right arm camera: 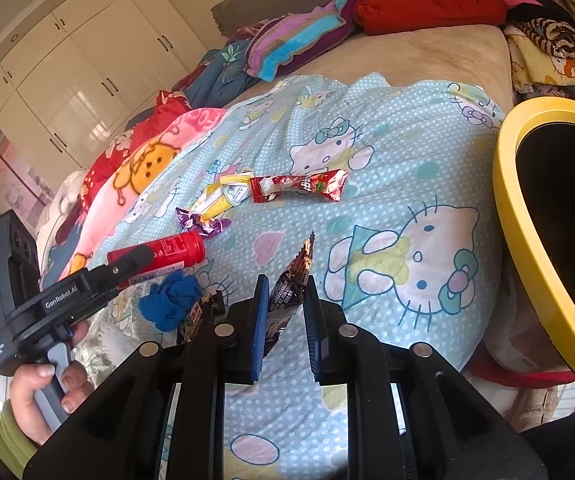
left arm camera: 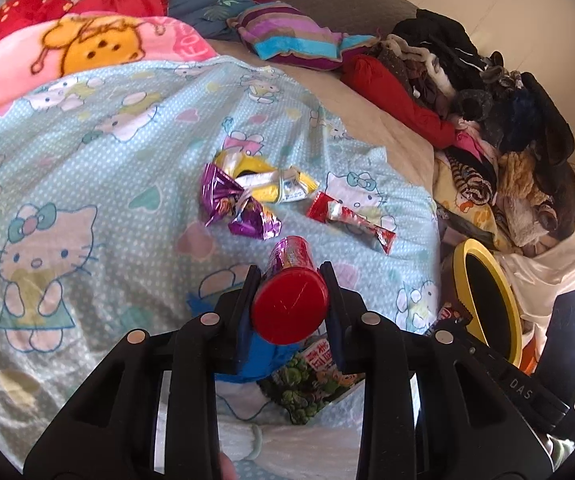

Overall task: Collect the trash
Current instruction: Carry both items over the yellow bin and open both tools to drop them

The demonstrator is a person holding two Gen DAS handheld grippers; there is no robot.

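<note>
Hidden and cut-off bits around the bed

The yellow-rimmed bin (right arm camera: 527, 240) runs off the right edge of the right wrist view, its inside too dark to make out; in the left wrist view a black gripper body covers its lower rim. The green snack packet (left arm camera: 307, 388) lies half under the left gripper (left arm camera: 291, 280), so its print can't be read. The dark wrapper (right arm camera: 287, 292) disappears down between the right gripper's pads (right arm camera: 261, 320). The clothes pile (left arm camera: 499, 128) is cut off at the edge.
</note>
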